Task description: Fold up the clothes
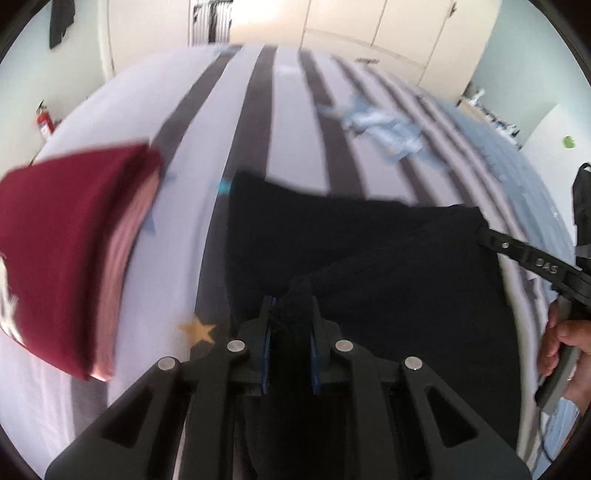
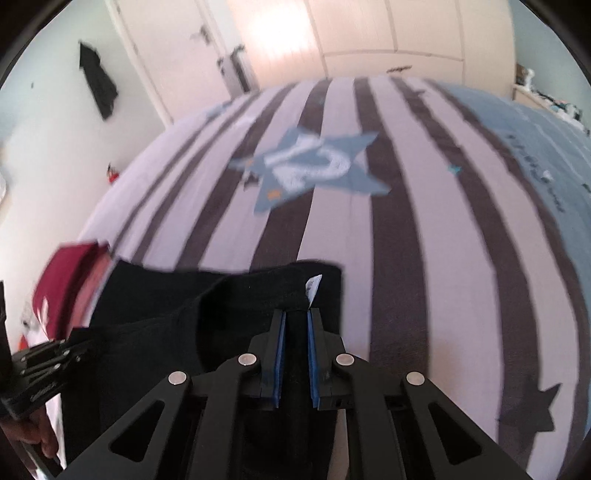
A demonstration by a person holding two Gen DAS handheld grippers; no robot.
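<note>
A black garment lies spread on the striped bed cover, and both grippers hold its near edge. My left gripper is shut on a bunched fold of the black cloth. My right gripper is shut on the black garment just under its white label. The right gripper also shows at the garment's right edge in the left wrist view, with a hand on its handle. The left gripper appears at the lower left of the right wrist view. Both views are motion-blurred.
A folded dark red garment on pink cloth sits to the left of the black one, also seen as the red stack. The bed cover has grey stripes and a large blue star. Cupboards stand behind the bed.
</note>
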